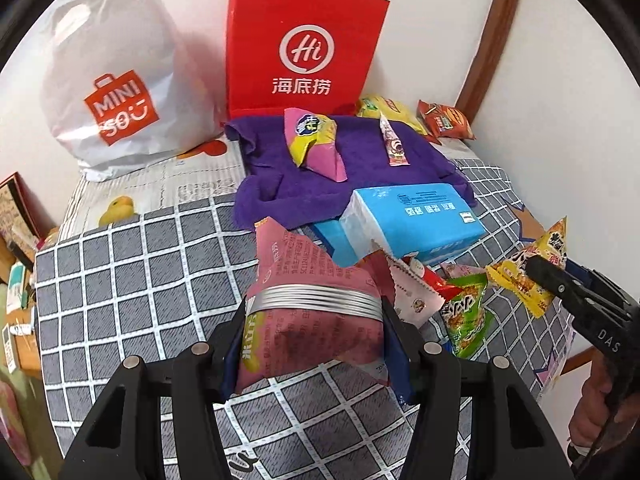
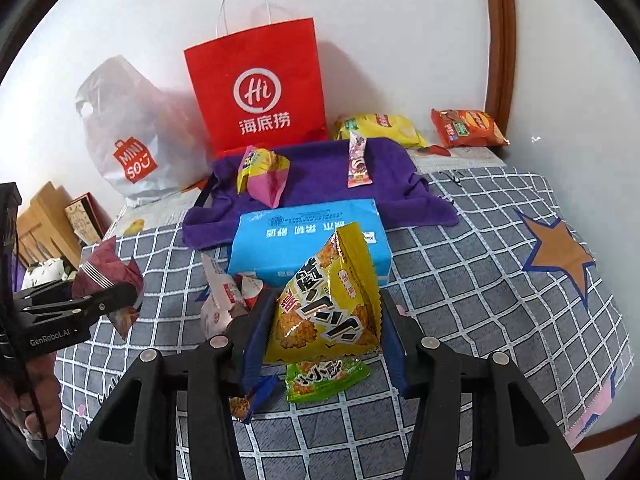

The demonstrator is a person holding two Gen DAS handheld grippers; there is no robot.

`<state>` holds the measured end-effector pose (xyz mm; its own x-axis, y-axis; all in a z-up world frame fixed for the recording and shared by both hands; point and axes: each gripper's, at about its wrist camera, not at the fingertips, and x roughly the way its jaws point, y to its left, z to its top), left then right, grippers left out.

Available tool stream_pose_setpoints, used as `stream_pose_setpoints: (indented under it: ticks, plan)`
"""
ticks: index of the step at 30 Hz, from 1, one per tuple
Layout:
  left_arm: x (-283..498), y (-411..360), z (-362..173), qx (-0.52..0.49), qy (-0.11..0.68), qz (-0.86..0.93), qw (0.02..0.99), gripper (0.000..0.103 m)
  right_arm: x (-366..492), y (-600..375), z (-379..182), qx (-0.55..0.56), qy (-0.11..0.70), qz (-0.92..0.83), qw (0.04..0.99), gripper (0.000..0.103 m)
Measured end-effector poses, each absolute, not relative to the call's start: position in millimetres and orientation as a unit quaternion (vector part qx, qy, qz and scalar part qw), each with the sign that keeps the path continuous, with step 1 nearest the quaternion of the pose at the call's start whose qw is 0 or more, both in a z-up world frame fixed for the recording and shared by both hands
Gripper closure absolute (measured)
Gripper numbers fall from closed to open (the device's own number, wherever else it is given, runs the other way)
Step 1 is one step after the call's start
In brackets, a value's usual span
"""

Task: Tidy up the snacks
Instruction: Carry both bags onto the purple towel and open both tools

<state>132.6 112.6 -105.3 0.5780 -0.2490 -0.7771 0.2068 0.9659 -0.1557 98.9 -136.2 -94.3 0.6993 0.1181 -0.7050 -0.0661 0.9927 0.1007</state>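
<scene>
My left gripper point(image 1: 316, 332) is shut on a dark pink snack packet point(image 1: 312, 320) with silver stripes, lifted off the checked cloth; the same packet point(image 2: 106, 276) shows at the left of the right wrist view. My right gripper point(image 2: 324, 320) is shut on a yellow triangular snack packet point(image 2: 328, 304), also seen at the right of the left wrist view point(image 1: 528, 268). A green snack packet point(image 2: 324, 378) lies under it. A purple cloth point(image 1: 360, 168) at the back carries a pink-and-yellow packet point(image 1: 314, 140) and a thin pink stick packet point(image 1: 394, 142).
A red paper bag point(image 1: 300, 44) and a white Miniso bag point(image 1: 112, 80) stand against the wall. A blue tissue pack point(image 1: 408, 216) lies mid-table. A yellow chip bag point(image 2: 380, 128) and an orange one point(image 2: 466, 128) rest at the back right. White-and-red packets point(image 2: 228, 296) lie left of centre.
</scene>
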Motion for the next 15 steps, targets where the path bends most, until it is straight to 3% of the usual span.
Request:
stream_pose_setpoints:
  ticks: [15]
  plan:
    - [102,79,-78,-0.035,0.43,-0.13,0.893,0.048,77,-153,-60,0.029,0.344,0.046,0.937,0.053]
